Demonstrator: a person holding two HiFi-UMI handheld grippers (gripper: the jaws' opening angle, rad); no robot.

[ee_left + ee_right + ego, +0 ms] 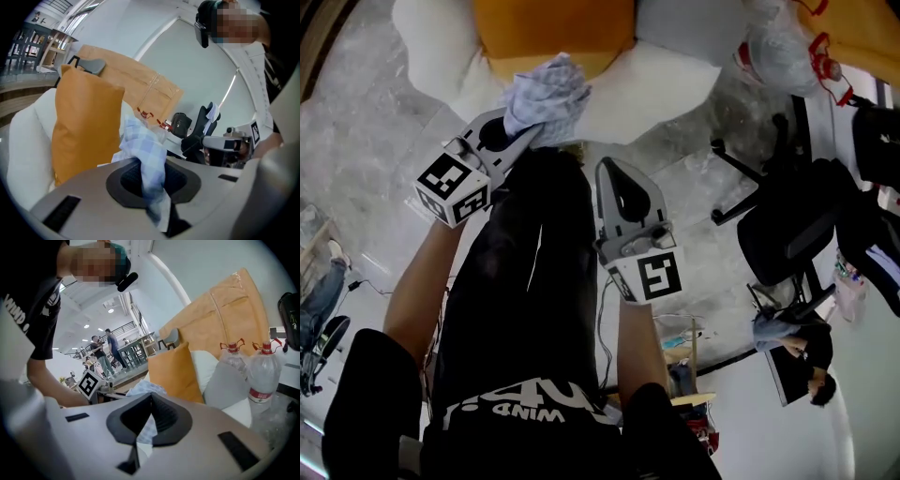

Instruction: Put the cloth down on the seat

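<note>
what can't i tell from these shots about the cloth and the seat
- Whether the cloth touches the seat: head view, the bunched cloth and the left tool cover that spot.
- The cloth's size and shape: every view, it is bunched in the tool.
- The orange cushion, its top: head view, cut by the upper edge.

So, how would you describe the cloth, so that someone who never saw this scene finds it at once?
Find the white seat with the orange cushion standing on it. Just in front of the cushion, the left gripper pinches the cloth in its jaws. It is the only crumpled, pale blue-and-white checked fabric there; its neighbours are plain-coloured.
</note>
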